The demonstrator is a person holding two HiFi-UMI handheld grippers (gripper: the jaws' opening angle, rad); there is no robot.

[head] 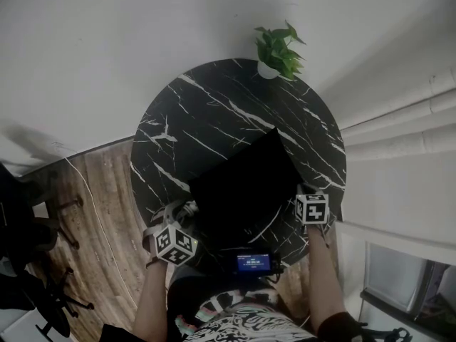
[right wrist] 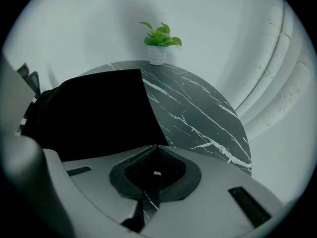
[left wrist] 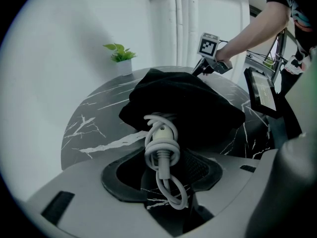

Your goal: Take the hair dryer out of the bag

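Observation:
A black bag [head: 249, 184] lies flat on the round black marble table [head: 214, 105]. My left gripper [head: 187, 209] is at the bag's near left end. In the left gripper view a white coiled cord with its plug [left wrist: 161, 145] sticks out of the bag [left wrist: 198, 108], and the left gripper [left wrist: 161, 170] is shut on that bundle. The hair dryer's body is hidden inside the bag. My right gripper [head: 303, 192] is at the bag's right corner. In the right gripper view its jaws [right wrist: 156, 152] are shut on the edge of the bag [right wrist: 94, 113].
A small potted plant [head: 278, 52] stands at the table's far edge by the white wall. White curtain folds [head: 399, 127] hang to the right. Wooden floor [head: 92, 191] and dark stands show on the left. A small device with a blue screen [head: 254, 263] sits at the person's waist.

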